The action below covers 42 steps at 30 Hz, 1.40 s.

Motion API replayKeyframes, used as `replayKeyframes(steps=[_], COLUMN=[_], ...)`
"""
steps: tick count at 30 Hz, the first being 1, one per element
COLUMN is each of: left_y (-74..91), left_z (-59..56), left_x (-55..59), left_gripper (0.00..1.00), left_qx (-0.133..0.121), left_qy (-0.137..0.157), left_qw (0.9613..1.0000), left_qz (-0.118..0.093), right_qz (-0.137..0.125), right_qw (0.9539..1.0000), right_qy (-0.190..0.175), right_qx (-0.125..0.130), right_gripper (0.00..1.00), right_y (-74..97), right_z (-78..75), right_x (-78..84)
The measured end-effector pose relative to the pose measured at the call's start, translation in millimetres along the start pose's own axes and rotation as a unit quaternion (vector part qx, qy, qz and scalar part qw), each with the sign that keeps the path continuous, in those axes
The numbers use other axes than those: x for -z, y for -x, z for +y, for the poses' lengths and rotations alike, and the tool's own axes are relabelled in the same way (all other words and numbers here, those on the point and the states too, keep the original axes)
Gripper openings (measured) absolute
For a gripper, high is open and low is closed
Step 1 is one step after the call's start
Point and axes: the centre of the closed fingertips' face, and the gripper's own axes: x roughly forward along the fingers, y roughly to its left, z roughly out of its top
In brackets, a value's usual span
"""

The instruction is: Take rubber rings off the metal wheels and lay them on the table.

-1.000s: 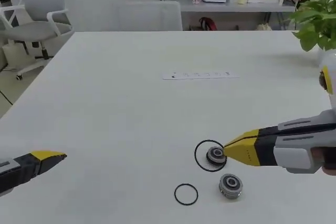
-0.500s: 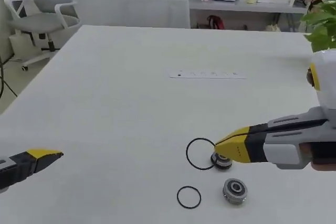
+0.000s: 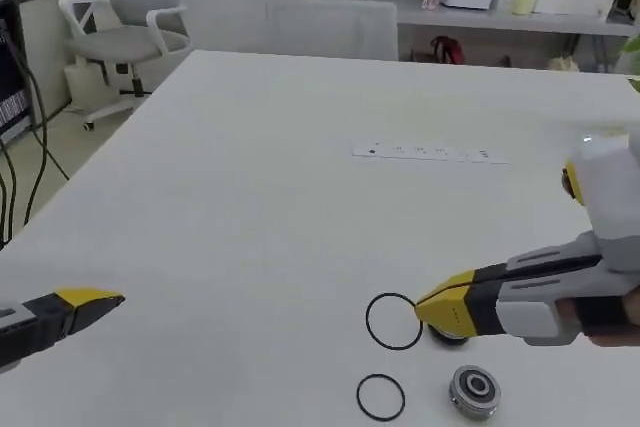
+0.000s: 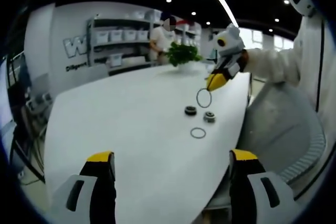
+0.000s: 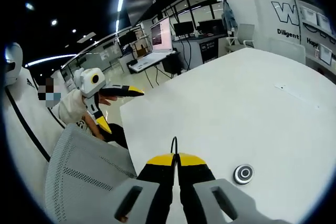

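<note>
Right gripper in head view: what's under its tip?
A metal wheel, only its lower edge showing; the right gripper covers the rest. Its jaws are shut on a rubber ring that sticks out to the left.

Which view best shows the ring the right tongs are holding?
Head view: the whole ring reads as an open loop at the tip of the right tongs. Left gripper view shows it small, hanging from that tip; right gripper view, an edge-on sliver between shut jaws.
</note>
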Motion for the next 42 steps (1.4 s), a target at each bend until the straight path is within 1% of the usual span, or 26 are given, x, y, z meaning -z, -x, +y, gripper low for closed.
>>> replayKeyframes(steps=[3, 6, 9, 13, 16, 22, 24, 26, 28, 30, 37, 42], left_y=[1.4, 2.1, 1.9, -0.5, -3.8, -9.6, -10.7, -11.1, -11.4, -11.4, -11.6, -10.7], left_z=[-0.9, -0.8, 0.0, -1.7, -3.8, -6.1, -7.1, -9.0, -8.7, -8.3, -10.5, -12.2], left_x=[2.2, 5.2, 6.9, 6.0, 5.5, 3.9, 2.4, -1.3, -2.0, -1.2, 4.2, 4.5], left_gripper=[0.91, 0.91, 0.91, 0.92, 0.92, 0.93, 0.93, 0.92, 0.92, 0.92, 0.92, 0.91], left_qx=[-0.004, -0.008, -0.012, -0.011, -0.009, -0.004, -0.002, 0.004, 0.005, 0.004, 0.006, 0.005], left_qy=[0.002, 0.003, 0.004, 0.010, 0.008, 0.006, 0.007, 0.009, 0.011, 0.009, 0.010, 0.010], left_qw=[1.0000, 0.9999, 0.9998, 0.9998, 0.9998, 0.9998, 0.9998, 0.9999, 0.9999, 0.9999, 0.9997, 0.9997], left_qz=[0.006, 0.012, 0.015, 0.013, 0.015, 0.019, 0.020, 0.013, 0.012, 0.014, 0.020, 0.021], right_qz=[0.005, 0.008, 0.016, 0.017, 0.021, 0.027, 0.031, 0.038, 0.046, 0.053, 0.056, 0.066], right_qw=[1.0000, 0.9998, 0.9995, 0.9990, 0.9985, 0.9965, 0.9958, 0.9951, 0.9940, 0.9936, 0.9937, 0.9943], right_qy=[-0.008, -0.017, -0.023, -0.038, -0.049, -0.076, -0.083, -0.089, -0.098, -0.097, -0.096, -0.084], right_qx=[-0.001, -0.009, -0.014, -0.017, -0.016, -0.022, -0.021, -0.019, -0.019, -0.023, -0.012, 0.009], right_gripper=[0.00, 0.00, 0.00, 0.00, 0.00, 0.00, 0.00, 0.00, 0.00, 0.00, 0.00, 0.00], right_y=[-4.6, -8.6, -12.3, -17.2, -20.4, -26.8, -29.8, -32.3, -34.0, -35.1, -35.8, -35.6], right_z=[-5.2, -6.4, -8.1, -13.4, -16.3, -18.5, -21.3, -22.1, -20.5, -17.8, -24.8, -33.7], right_x=[4.9, 10.4, 19.4, 28.2, 36.2, 50.0, 55.9, 62.4, 68.9, 72.4, 76.0, 81.6])
